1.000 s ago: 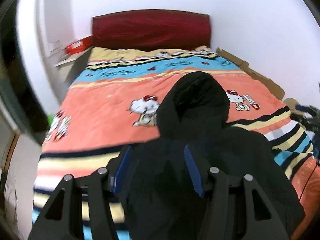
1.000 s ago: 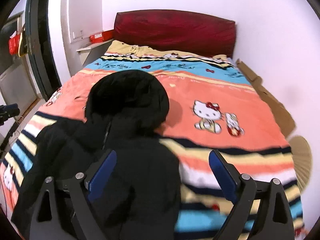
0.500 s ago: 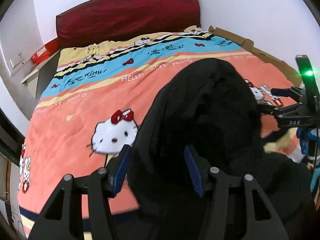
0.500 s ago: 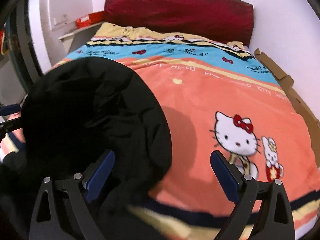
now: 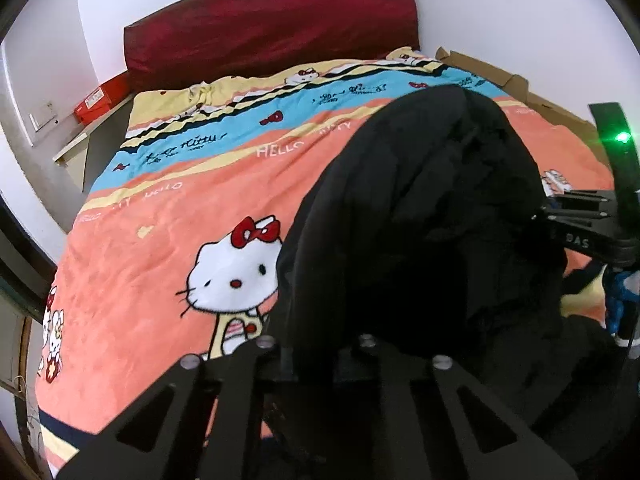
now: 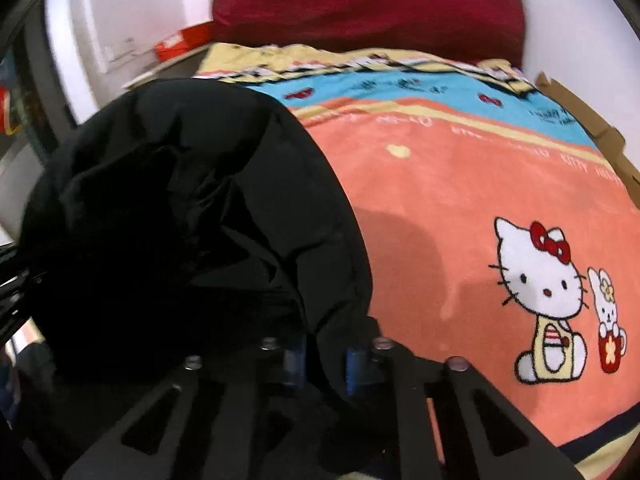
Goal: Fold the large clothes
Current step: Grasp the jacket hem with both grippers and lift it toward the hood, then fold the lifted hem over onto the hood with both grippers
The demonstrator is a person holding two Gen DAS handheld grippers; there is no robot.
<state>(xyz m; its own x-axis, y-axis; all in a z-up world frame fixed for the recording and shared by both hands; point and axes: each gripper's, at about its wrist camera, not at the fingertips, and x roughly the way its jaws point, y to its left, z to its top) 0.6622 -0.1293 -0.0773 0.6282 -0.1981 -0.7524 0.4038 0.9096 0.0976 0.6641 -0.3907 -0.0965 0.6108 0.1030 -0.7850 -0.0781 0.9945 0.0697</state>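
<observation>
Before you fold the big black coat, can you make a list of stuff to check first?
1. Left gripper pinching the black coat: ok, shut on the fabric.
2. Right gripper pinching the coat too: ok, fabric sits between its blue pads.
3. Hood lying flat: not ok, it bulges up in a puffy mound.
4. Room on the blanket to fold onto: ok, a bare orange stretch lies beside the coat.
5. Sleeves tucked in: cannot tell, none show.
6. Cardboard clear of the coat: ok, it stays at the far edge.
</observation>
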